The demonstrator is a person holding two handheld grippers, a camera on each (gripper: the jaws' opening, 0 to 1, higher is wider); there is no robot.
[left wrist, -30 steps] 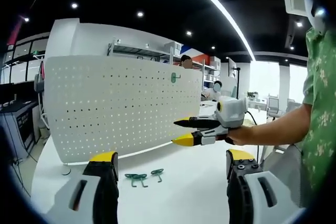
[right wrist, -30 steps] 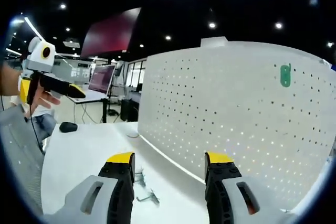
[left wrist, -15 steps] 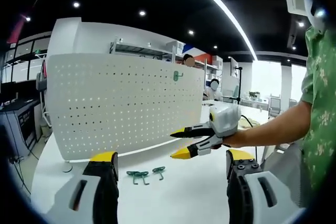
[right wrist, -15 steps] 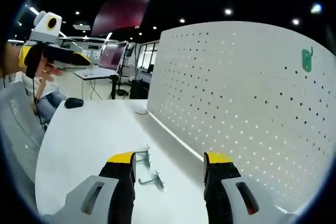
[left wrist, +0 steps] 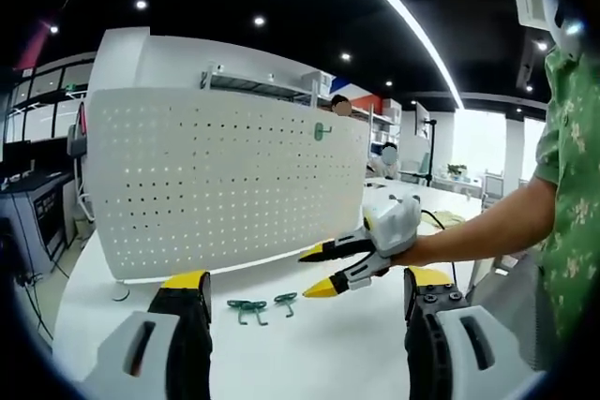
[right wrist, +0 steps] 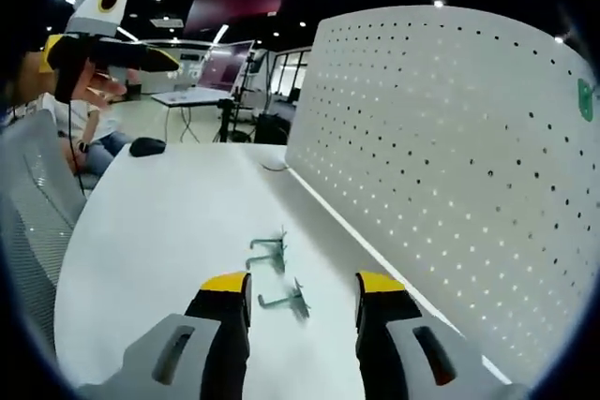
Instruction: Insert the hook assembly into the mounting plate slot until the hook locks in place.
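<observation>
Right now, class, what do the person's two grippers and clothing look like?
Each gripper has grey jaws with black inner faces and yellow tips. The right gripper, seen in the left gripper view, has a white body with thin black, yellow-tipped jaws. The left gripper looks alike. The person wears a green patterned short sleeve.

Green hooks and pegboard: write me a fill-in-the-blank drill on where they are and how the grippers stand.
1. The loose green hooks lie on the white ____.
2. One green hook already hangs on the upright white ____.
3. The right gripper has its jaws ____ above the loose green hooks.
4. The left gripper holds ____.

Missing words: table; pegboard; open; nothing
</observation>
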